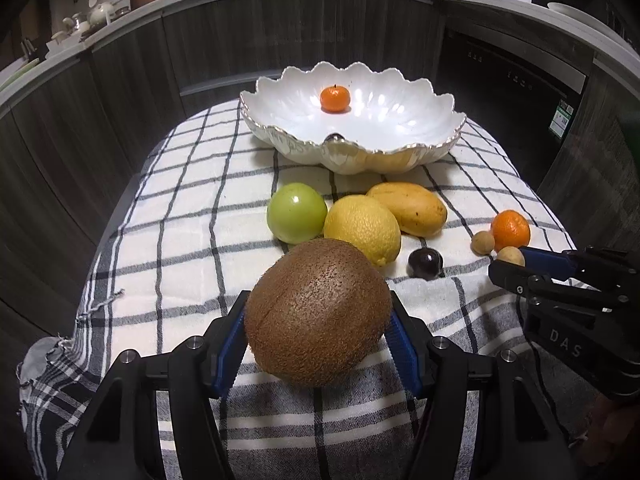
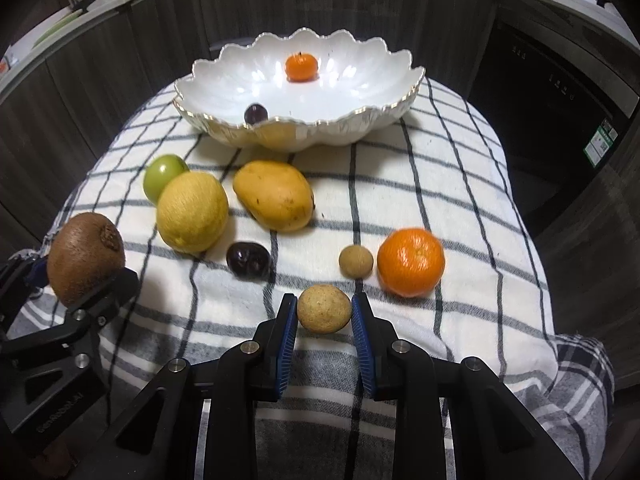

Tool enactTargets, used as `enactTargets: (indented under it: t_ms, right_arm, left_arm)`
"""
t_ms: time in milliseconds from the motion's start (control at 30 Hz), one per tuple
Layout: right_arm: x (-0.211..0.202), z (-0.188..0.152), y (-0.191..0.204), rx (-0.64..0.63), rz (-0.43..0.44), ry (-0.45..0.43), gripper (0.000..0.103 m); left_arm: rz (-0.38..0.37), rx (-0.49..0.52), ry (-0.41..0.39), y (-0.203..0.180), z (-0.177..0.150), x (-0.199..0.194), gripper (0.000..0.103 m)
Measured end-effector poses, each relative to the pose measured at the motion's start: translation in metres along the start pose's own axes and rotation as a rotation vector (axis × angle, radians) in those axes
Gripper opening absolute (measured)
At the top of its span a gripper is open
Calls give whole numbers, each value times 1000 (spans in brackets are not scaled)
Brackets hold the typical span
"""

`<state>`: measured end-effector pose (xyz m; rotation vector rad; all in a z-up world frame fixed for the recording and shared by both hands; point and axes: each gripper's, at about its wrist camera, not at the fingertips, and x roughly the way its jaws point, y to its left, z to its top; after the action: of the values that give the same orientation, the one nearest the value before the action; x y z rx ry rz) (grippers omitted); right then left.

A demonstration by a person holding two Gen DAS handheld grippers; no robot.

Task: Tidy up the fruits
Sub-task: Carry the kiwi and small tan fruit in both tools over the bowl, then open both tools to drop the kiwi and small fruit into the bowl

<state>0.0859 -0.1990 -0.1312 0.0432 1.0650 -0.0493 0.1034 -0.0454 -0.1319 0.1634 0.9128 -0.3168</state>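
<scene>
My left gripper is shut on a brown kiwi, held over the near part of the checked cloth; the kiwi also shows in the right wrist view. My right gripper has its blue pads on both sides of a small tan round fruit, touching or nearly touching it. The white scalloped bowl at the back holds a tangerine and a dark plum. A green apple, lemon, mango, dark plum, tangerine and a second small tan fruit lie on the cloth.
The checked cloth covers a small round table that drops off on all sides. Dark wood cabinets curve around behind. A dishwasher front stands at the back right. The counter above holds bottles and dishes.
</scene>
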Motion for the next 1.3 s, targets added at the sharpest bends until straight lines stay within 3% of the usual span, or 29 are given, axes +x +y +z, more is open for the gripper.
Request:
enactTargets:
  t_ms: [267,733,1033,1300]
  right_arm:
    - [-18,26,2,-6,12,-70,29]
    - [-17,99,-4,-1,14,-184,29]
    - [14,140,-13,-5,5,-181,29]
    - [57,165,-20,4,1,-129,29]
  left_arm:
    - [5,-4,-46,4,24,-8,62]
    - [-21,18,-153,14,104,4,62]
    - [-51,45,-161,15,152,45,62]
    - [-47,68,-117,17,174,89,62]
